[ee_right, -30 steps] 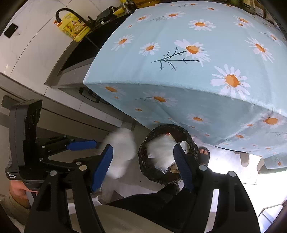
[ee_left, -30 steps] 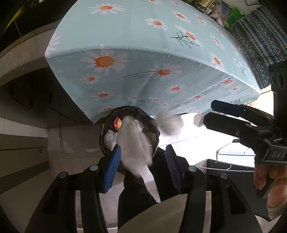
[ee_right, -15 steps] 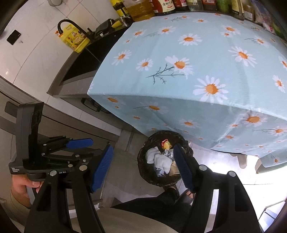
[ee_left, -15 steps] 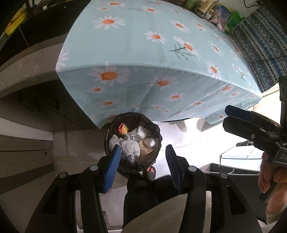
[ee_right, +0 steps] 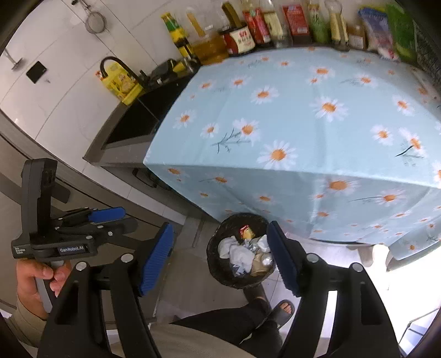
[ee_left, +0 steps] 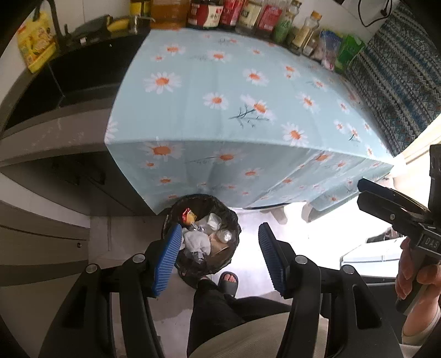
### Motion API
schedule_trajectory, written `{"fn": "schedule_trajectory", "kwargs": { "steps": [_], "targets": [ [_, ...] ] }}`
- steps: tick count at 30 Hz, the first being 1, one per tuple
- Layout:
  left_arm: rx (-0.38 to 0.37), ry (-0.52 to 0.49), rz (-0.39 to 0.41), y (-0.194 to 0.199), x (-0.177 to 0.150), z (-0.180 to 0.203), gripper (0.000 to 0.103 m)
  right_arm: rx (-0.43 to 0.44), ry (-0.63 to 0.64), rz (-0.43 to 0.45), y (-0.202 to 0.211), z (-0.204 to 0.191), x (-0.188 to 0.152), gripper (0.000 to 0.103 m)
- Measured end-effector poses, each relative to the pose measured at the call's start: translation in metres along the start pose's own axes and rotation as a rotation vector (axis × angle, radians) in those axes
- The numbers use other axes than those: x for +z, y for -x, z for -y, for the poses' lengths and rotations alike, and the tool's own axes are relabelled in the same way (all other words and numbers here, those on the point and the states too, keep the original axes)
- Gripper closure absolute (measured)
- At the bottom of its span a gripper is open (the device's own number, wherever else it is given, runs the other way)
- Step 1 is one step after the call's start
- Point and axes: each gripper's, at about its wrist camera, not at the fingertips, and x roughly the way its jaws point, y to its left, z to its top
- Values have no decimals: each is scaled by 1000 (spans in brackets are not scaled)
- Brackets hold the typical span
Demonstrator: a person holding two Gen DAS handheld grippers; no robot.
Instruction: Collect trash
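A black-lined trash bin (ee_left: 193,198) (ee_right: 217,265) stands on the floor at the table's near corner. It holds crumpled white tissues (ee_left: 197,242) (ee_right: 239,254), a red and yellow wrapper (ee_left: 187,216) (ee_right: 246,232) and clear plastic scraps. My left gripper (ee_left: 219,230) hangs high above the bin, jaws opening with nothing between them. My right gripper (ee_right: 219,225) is also well above the bin, jaws opening and empty. Each gripper shows in the other's view: the right (ee_left: 362,192) and the left (ee_right: 128,218).
A table with a light blue daisy cloth (ee_left: 234,110) (ee_right: 303,124) fills the upper view, bottles and packets (ee_left: 248,16) lined along its far edge. A dark sink counter (ee_right: 132,121) is left of it. The person's leg and sandalled foot (ee_left: 227,281) stand beside the bin.
White tissues that were falling by the fingers a second ago now lie in the bin. Both grippers have risen away from it, so more tabletop shows. Both pairs of jaws have widened a little.
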Motion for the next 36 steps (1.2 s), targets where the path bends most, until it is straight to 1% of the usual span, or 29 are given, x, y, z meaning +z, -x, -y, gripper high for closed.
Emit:
{"fn": "schedule_trajectory", "kwargs": {
  "steps": [4,5,6,7,11,13,15,16,17,20,22,26,30,36],
  "targets": [
    [2,2,35,17,-6,14,45,-16,5,24,23,7,-3,30],
    [5,-1,45,21,-7,17,41,-20,8,31,28,8,-4,30],
    [8,-2,55,24,-8,20,40,-25,11,38,35,9,-4,25],
    [10,-6,72,30,-9,25,40,-27,11,52,43,10,-5,18],
    [19,-39,109,46,-14,43,39,-55,27,102,72,12,-8,18],
    [20,-48,127,55,-15,50,25,-64,27,120,85,14,-9,18],
    [28,-62,157,66,-15,60,17,-77,36,133,95,14,-9,16],
    [31,-66,172,70,-15,62,14,-86,43,145,102,14,-10,7],
    [37,-71,185,73,-15,66,13,-95,48,160,107,14,-10,5],
    [72,-100,211,82,-17,79,8,-109,59,187,121,16,-12,5],
    [72,-103,229,86,-17,83,7,-121,55,202,127,19,-13,5],
    [41,-78,270,96,-18,85,7,-133,47,220,137,24,-14,5],
    [45,-70,279,99,-17,84,7,-144,57,220,141,25,-12,5],
    [54,-69,284,103,-16,84,7,-144,42,250,148,29,-6,5]
  ]
}}
